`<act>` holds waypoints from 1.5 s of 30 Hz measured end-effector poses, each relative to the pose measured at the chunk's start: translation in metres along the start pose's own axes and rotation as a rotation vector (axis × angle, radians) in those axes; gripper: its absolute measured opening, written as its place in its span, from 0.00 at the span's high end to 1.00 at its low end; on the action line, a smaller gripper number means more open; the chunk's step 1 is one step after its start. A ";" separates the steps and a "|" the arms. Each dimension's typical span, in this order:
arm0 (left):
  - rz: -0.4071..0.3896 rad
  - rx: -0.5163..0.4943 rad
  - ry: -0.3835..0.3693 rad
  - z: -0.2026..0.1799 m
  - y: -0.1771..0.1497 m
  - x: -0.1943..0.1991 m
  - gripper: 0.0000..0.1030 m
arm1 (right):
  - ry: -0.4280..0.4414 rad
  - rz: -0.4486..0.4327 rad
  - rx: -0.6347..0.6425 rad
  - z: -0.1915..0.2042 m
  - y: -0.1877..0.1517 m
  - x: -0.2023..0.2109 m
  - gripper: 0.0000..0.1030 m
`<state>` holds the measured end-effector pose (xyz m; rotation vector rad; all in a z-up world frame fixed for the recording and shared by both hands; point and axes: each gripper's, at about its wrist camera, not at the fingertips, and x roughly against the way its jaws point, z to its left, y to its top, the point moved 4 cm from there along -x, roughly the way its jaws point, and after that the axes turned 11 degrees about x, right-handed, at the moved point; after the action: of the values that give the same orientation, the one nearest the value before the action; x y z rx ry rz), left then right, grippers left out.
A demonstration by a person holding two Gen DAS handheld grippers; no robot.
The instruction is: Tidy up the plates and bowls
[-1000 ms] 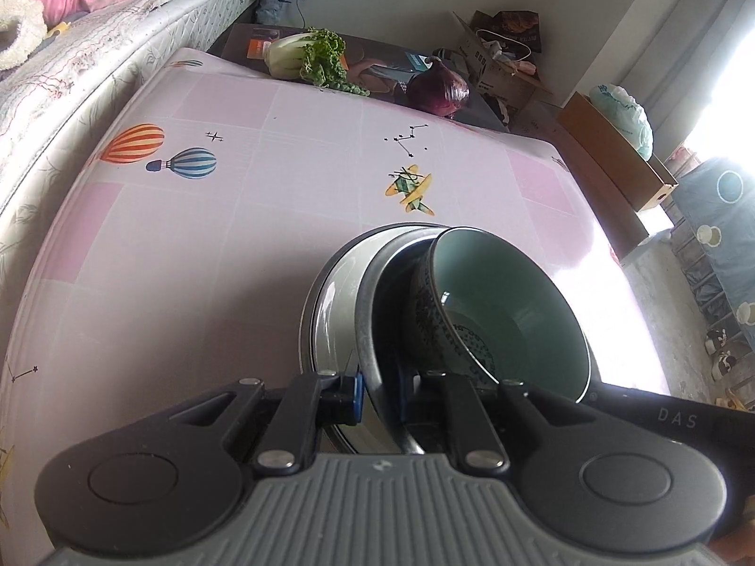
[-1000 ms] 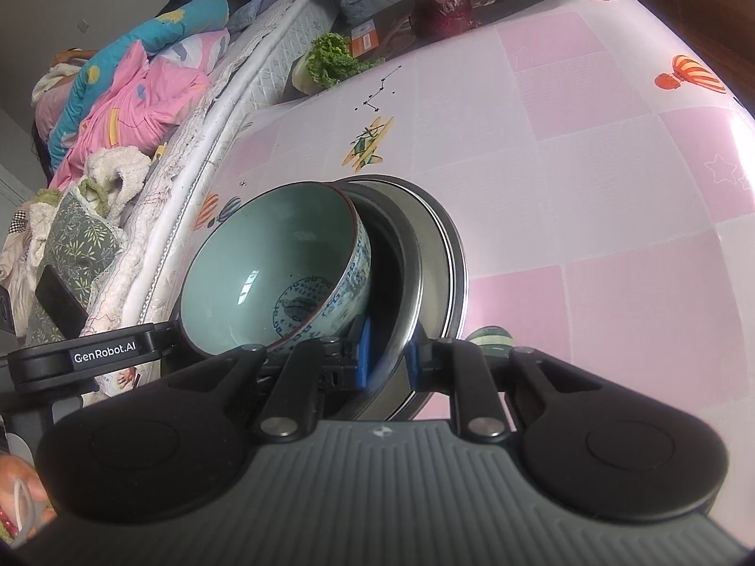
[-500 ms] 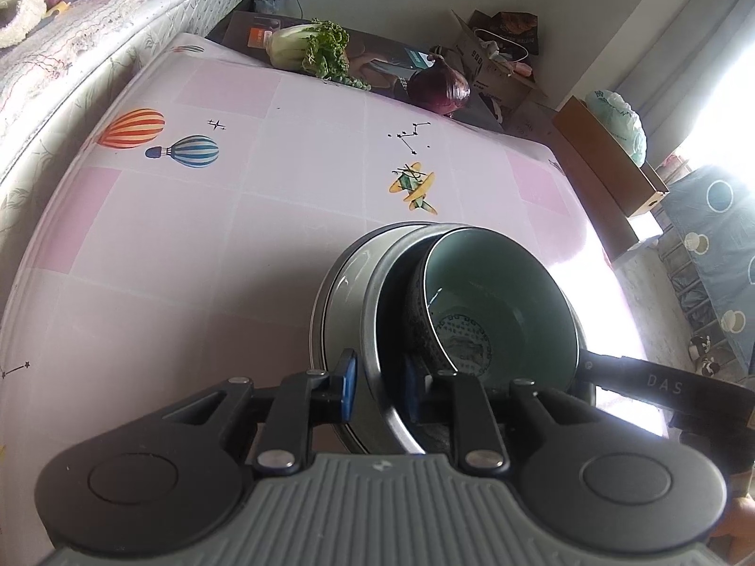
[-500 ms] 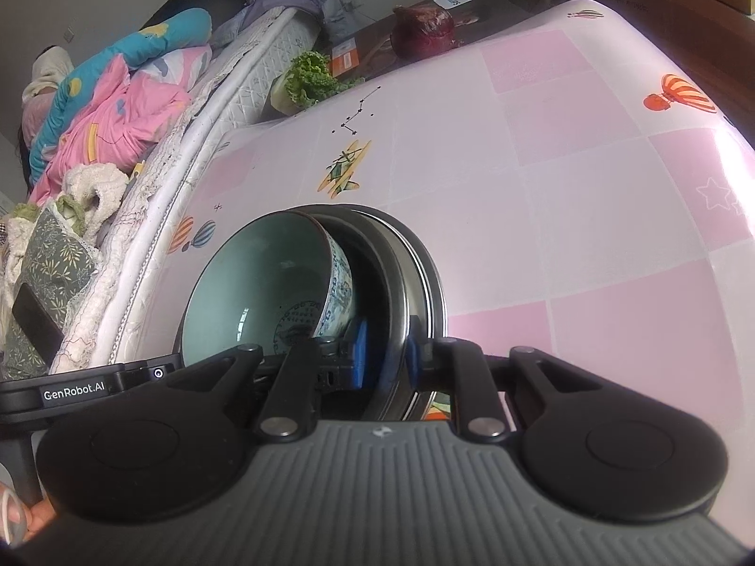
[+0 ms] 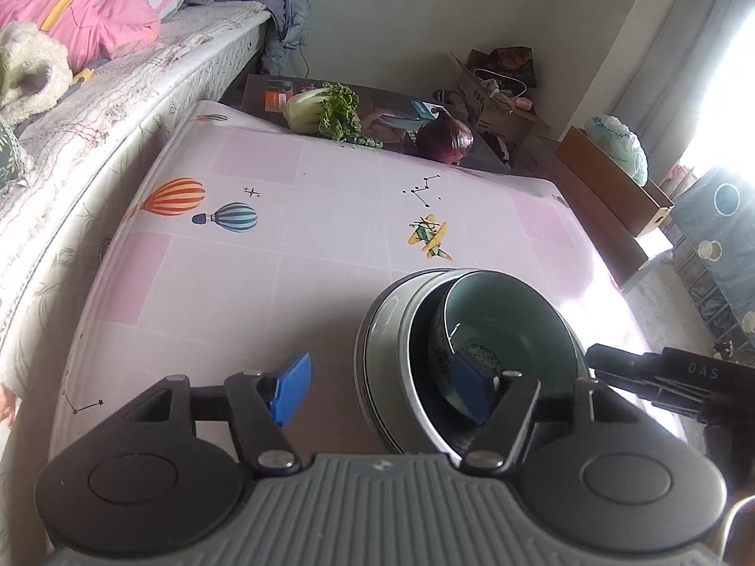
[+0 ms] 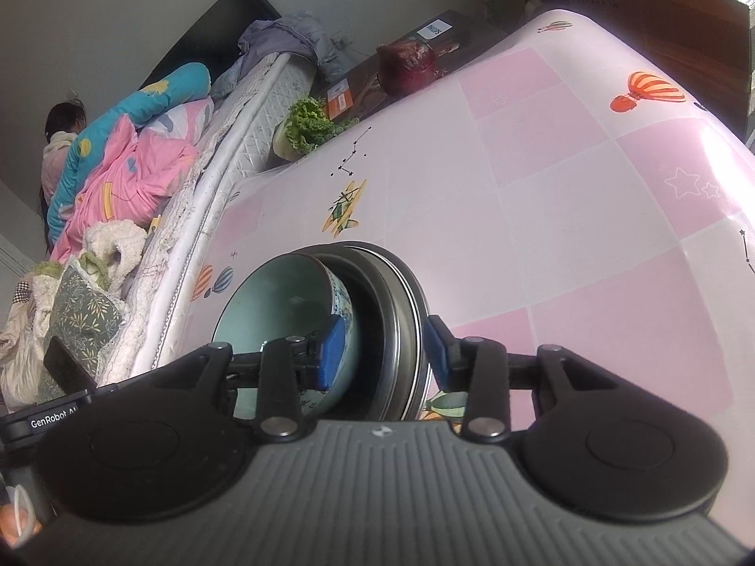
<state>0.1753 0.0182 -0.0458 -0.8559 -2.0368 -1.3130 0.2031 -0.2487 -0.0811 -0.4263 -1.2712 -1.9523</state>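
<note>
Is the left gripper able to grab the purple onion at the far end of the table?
Probably not from here. The round purple onion lies far across the pink patterned table, and the left gripper, jaws opening, sits at the stacked metal bowls. Nothing blocks the way, though.

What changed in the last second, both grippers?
Both let go: the left gripper and right gripper, each clamped on the steel bowls' rim a second ago, are opening, pads clear of the metal. Unchanged: the ceramic bowl sits nested inside the stack on the table; cabbage and onion untouched.

pale green bowl (image 5: 509,316), pink checked tablecloth (image 5: 330,236).
</note>
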 end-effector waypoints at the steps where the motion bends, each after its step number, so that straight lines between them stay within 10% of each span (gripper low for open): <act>1: -0.008 -0.013 0.014 0.000 -0.001 0.004 0.24 | 0.000 -0.015 -0.001 -0.001 -0.001 0.006 0.59; 8: -0.021 -0.071 0.076 0.004 -0.013 0.032 0.08 | -0.081 -0.108 0.112 0.009 -0.019 0.062 0.26; 21: -0.028 -0.070 0.120 0.015 -0.027 0.048 0.06 | -0.251 -0.178 0.388 0.055 -0.066 0.127 0.02; 45: -0.140 -0.156 0.098 -0.010 -0.033 0.077 0.00 | -0.614 -0.285 0.510 0.076 -0.052 0.138 0.01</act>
<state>0.1018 0.0150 -0.0038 -0.7106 -1.9682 -1.5760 0.0645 -0.2264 0.0067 -0.6311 -2.2567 -1.6706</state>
